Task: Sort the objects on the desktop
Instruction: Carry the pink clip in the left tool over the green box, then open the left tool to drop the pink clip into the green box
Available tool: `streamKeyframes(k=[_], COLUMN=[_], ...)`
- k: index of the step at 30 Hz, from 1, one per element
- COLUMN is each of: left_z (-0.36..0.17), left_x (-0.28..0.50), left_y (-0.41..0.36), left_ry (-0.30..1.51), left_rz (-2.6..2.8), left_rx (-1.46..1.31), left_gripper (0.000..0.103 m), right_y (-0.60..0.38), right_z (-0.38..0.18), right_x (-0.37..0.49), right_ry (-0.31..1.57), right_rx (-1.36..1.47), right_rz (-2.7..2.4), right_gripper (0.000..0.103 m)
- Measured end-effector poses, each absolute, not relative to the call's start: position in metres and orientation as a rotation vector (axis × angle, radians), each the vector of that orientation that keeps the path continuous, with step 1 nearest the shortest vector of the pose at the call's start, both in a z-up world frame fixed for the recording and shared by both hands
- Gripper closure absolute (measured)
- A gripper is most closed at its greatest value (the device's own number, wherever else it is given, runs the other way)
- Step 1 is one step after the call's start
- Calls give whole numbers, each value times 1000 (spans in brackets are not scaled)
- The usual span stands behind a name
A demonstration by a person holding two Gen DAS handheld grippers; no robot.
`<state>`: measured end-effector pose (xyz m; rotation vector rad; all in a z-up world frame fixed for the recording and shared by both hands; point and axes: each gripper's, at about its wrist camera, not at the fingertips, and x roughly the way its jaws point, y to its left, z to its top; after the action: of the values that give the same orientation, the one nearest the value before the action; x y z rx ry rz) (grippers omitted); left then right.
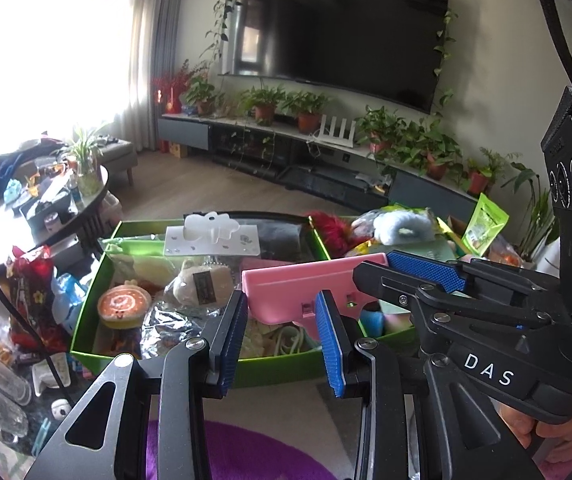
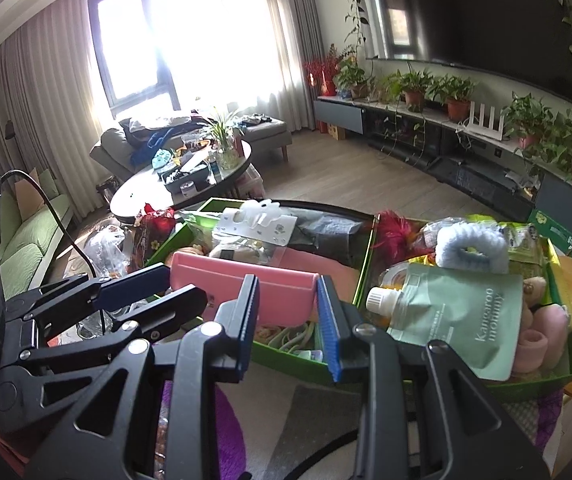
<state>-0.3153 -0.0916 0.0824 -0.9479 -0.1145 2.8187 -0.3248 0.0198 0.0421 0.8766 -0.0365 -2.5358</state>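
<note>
A pink plastic tray-like piece (image 1: 306, 288) is held over the left green box (image 1: 86, 312). My left gripper (image 1: 282, 320) is shut on its near end, blue pads on both sides. My right gripper (image 2: 288, 308) is shut on its other end; it shows in the left wrist view as the black tool with a blue pad (image 1: 426, 270). The pink piece also shows in the right wrist view (image 2: 246, 284), with my left gripper's blue pad (image 2: 134, 284) at its left end. The left box holds plush toys, foil and a white carded clip (image 1: 210, 234).
A second green box (image 2: 538, 380) on the right holds a mint pouch (image 2: 458, 312), a blue fluffy ring (image 2: 470, 248) and pink rolls. Snack bags and bottles (image 1: 30, 292) lie left of the boxes. A purple mat (image 1: 246, 452) lies below. A cluttered round table (image 2: 138, 192) stands behind.
</note>
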Motion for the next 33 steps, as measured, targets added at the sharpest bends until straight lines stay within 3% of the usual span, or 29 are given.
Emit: streamKeyframes(k=[33], left_z=[42], left_x=[-346], left_y=[-99], left_ry=[-150], left_rz=[2761], left_rx=[-1098], left_gripper=[69], right_y=[13], right_z=[0], right_x=[-362], right_ry=[-15], right_rx=[1050], right_rz=[-2506], right_gripper=[73])
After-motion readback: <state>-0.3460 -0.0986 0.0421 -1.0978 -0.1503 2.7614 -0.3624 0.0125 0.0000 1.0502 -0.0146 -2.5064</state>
